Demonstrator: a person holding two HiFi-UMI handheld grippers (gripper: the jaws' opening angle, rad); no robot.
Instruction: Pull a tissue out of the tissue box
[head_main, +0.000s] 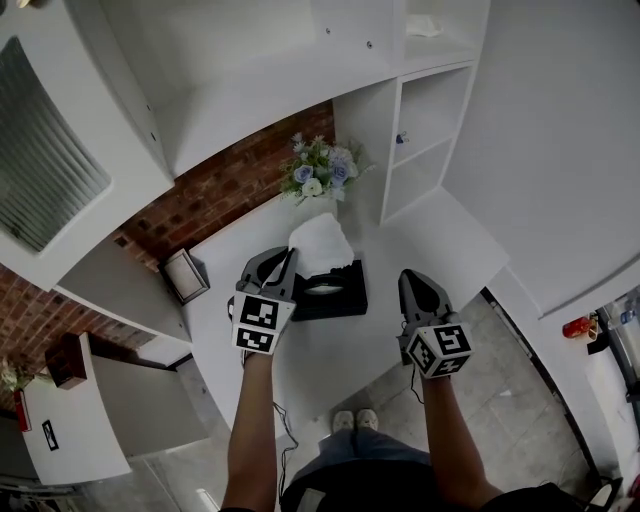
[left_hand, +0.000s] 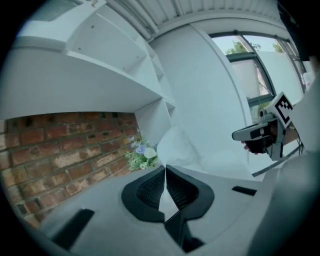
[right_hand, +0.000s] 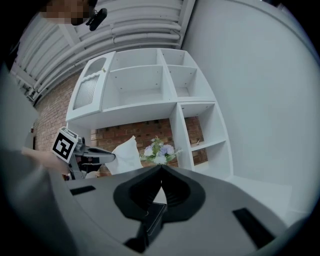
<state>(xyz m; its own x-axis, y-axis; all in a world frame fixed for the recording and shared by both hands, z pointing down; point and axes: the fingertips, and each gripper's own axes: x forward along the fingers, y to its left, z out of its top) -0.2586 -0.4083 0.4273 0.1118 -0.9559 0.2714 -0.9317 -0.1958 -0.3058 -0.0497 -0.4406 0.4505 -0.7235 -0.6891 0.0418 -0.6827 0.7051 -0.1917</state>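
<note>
A black tissue box (head_main: 340, 297) stands on the white table (head_main: 330, 355). A white tissue (head_main: 320, 243) rises above the box, its lower end over the box's opening. My left gripper (head_main: 292, 253) is shut on the tissue's left edge, to the left of the box. In the left gripper view the jaws meet at the tip (left_hand: 165, 167) and the tissue (left_hand: 177, 145) fans up beyond them. My right gripper (head_main: 408, 275) hangs to the right of the box, shut, holding nothing. Its tips (right_hand: 161, 167) touch, and the tissue (right_hand: 125, 155) shows to their left.
A bunch of pale flowers (head_main: 320, 170) stands behind the box against the brick wall (head_main: 210, 195). White shelf compartments (head_main: 430, 130) rise at the back right. A small dark-framed object (head_main: 185, 275) sits at the table's left edge.
</note>
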